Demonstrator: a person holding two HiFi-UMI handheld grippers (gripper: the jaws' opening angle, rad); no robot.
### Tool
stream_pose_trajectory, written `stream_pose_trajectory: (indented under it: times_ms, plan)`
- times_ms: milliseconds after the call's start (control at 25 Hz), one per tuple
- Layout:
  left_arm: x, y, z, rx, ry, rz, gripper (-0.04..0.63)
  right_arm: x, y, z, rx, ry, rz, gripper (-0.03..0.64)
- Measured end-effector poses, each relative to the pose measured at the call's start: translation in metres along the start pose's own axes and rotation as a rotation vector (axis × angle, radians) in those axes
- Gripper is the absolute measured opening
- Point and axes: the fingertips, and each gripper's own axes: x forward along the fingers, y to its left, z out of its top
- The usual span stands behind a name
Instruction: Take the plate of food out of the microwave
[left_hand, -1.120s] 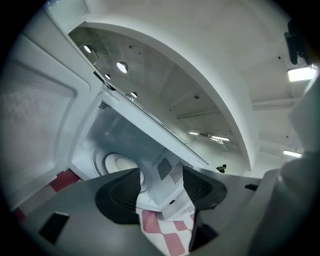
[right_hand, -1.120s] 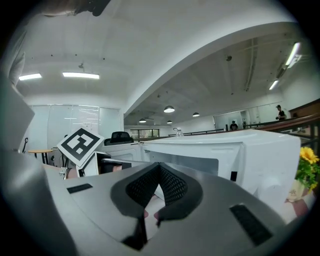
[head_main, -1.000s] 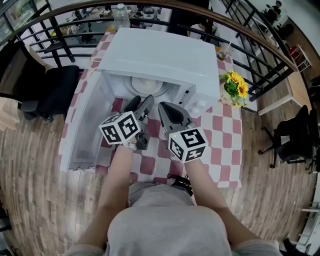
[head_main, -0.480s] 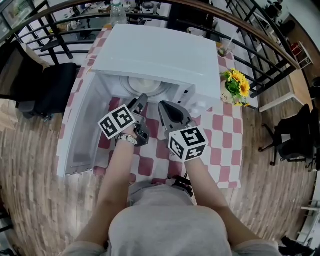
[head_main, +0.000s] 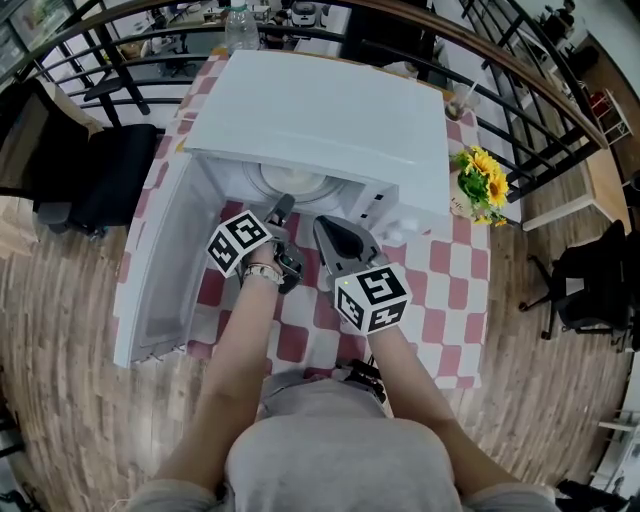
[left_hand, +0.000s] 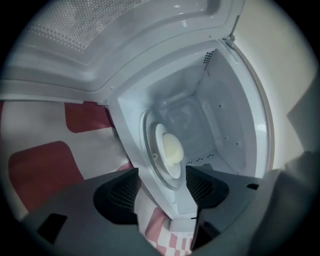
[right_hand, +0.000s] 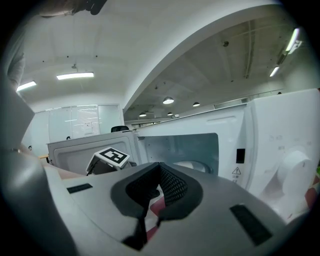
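Where red-and-white checked cloth covers the table: white microwave, door swung open at left; left gripper at the cavity mouth, jaws parted and just widened, nothing between the pads; right gripper just beside it, jaws pressed together, empty; plate of food on the turntable inside, apart from both grippers

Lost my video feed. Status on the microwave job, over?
Left gripper open, jaws just been opening, nothing between them, at the microwave mouth. Right gripper shut, empty. Plate of food on the turntable inside, untouched. Door wide open, path clear.
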Motion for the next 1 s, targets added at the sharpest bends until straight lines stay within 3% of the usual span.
stream_pose_trajectory:
  times_ms: [360,1000]
  plan:
    - [0.023,0.021,0.004,-0.136,-0.010,0.100,0.345,0.009,-0.012,-0.014,0.025,0.033,-0.001,0.021]
    - [0.047,0.034,0.010,-0.196,-0.023,0.245,0.359,0.017,-0.026,-0.026,0.057,0.048,-0.007,0.021]
